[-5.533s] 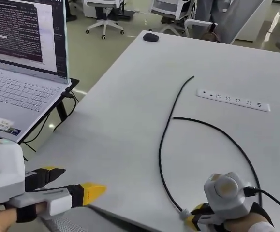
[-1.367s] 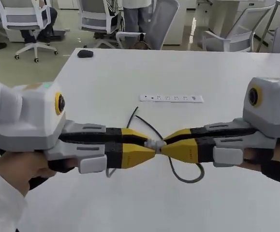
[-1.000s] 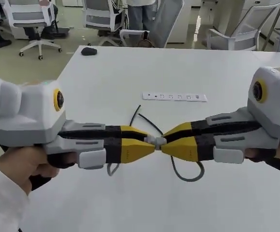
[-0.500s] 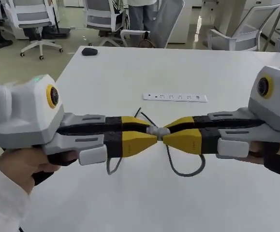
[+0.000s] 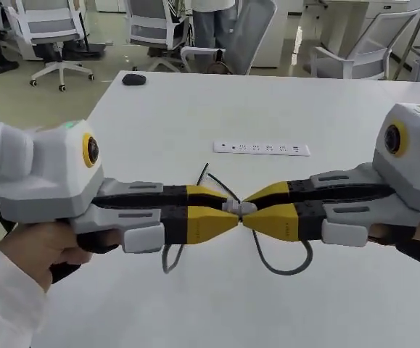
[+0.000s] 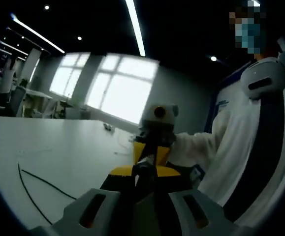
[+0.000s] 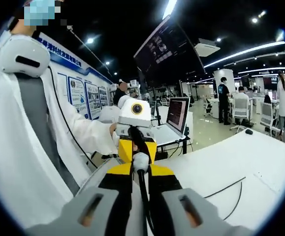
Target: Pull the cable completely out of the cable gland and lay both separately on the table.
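Two hand-held grippers, each grey and white with yellow-tipped jaws: the left hand-held gripper and the right hand-held gripper. One small pale-grey cable gland. One thin black cable. One long white power strip; its sockets are too small to count. One dark computer mouse. One broad white bench. At least four grey-and-white swivel office chairs on the floor beyond the bench; the exact number is hard to tell. In the right gripper view, one open laptop and one large dark overhead screen.
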Demonstrator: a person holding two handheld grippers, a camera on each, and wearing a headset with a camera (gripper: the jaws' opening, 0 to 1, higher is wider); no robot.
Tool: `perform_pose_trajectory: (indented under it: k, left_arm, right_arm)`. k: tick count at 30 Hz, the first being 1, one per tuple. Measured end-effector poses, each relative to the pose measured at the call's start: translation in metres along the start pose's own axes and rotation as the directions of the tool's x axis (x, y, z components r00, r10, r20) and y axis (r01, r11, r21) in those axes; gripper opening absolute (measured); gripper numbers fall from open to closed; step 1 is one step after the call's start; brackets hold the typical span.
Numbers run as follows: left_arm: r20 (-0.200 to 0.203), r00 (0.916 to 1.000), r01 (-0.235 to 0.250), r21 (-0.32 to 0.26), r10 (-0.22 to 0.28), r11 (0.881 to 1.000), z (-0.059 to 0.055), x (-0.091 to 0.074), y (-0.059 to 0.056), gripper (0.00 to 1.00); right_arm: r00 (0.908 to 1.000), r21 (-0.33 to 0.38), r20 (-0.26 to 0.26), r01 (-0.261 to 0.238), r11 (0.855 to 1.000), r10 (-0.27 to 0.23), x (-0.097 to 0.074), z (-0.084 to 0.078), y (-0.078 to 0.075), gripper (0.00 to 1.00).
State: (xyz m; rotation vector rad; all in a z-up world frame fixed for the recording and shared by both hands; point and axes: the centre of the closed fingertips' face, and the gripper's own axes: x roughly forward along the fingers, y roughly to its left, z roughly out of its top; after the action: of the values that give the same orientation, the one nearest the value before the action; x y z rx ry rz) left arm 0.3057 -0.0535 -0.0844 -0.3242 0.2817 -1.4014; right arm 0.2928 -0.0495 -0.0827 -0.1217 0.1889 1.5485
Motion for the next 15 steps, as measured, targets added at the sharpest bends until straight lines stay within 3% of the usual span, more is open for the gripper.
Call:
perform_pose_trajectory:
  k: [2,4,8,12,15]
  left_arm:
    - [0.007,0.9999,0.012,-0.057,-0.011,0.998,-0.0023,-0.0008,-0.0002,0.13]
    - [0.038,0.9991,0.024,-0.112,-0.02,0.993,-0.0004,-0.0018,-0.0007,0.13]
    - [0.004,0.9998,0.018,-0.114,-0.018,0.993,-0.0068,-0.0009,0.0012,0.13]
    - [-0.002,0.9998,0.017,-0.098,-0.017,0.995,-0.0078,-0.0018,0.0005,0.14]
    - [-0.015,0.9998,0.012,-0.005,-0.012,1.0,-0.0069,-0.0022,-0.0002,0.14]
  right_arm:
    - [0.9995,-0.095,-0.031,-0.003,0.995,0.0,0.001,-0.0008,0.0025,0.08]
    - [0.9998,-0.106,-0.019,-0.009,0.994,0.007,0.0011,0.0015,0.0043,0.08]
    - [0.9992,-0.142,-0.038,-0.019,0.99,0.014,0.0026,-0.0051,0.0057,0.09]
    - [0.9998,-0.125,-0.014,-0.013,0.992,0.011,0.0027,-0.0068,0.0046,0.1]
    - [0.9997,-0.044,0.017,-0.015,0.999,0.016,0.0037,-0.0065,0.0045,0.12]
